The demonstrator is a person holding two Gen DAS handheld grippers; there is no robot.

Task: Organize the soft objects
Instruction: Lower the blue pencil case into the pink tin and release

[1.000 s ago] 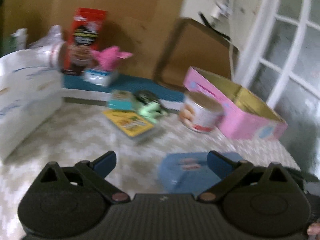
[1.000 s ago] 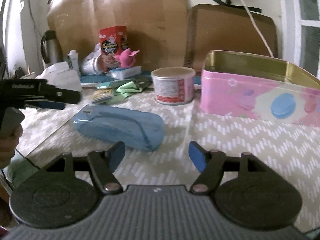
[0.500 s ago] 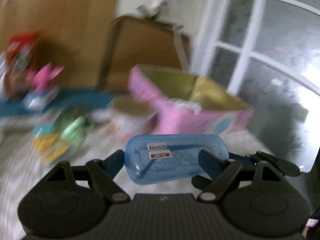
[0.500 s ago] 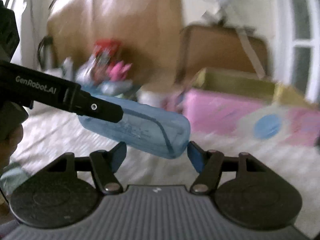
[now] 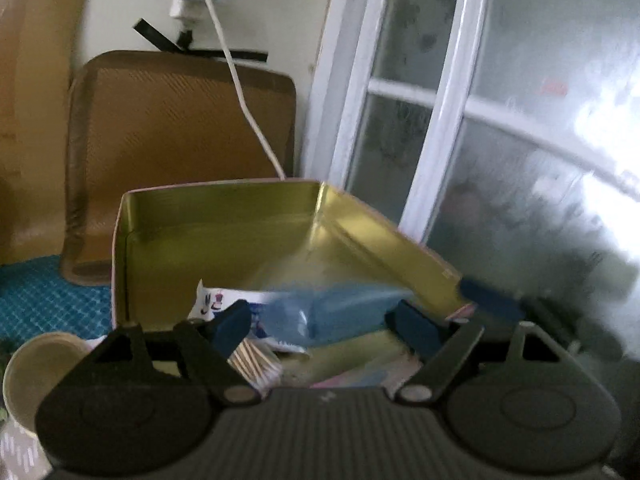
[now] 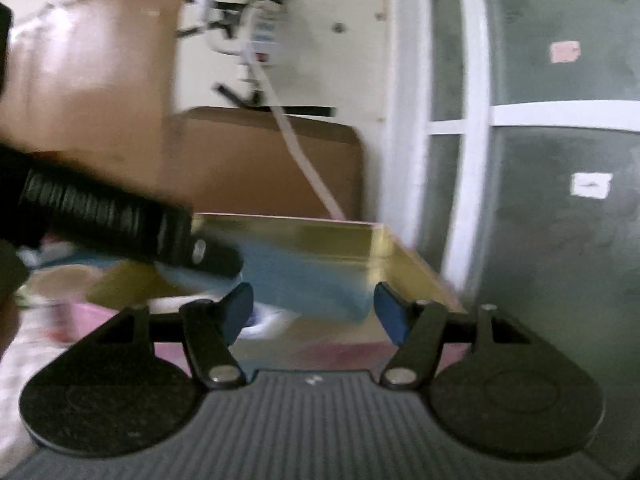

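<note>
Since the earlier frame the blue pouch (image 5: 340,312) has left the table and is hanging over the open gold-lined tin (image 5: 224,216). Left wrist view: the left claw (image 5: 324,324), having just narrowed, is gripping the pouch above items already inside. Right wrist view: the right claw (image 6: 314,308) is pinching the blurred pouch's near end beside the tin's right wall.
</note>
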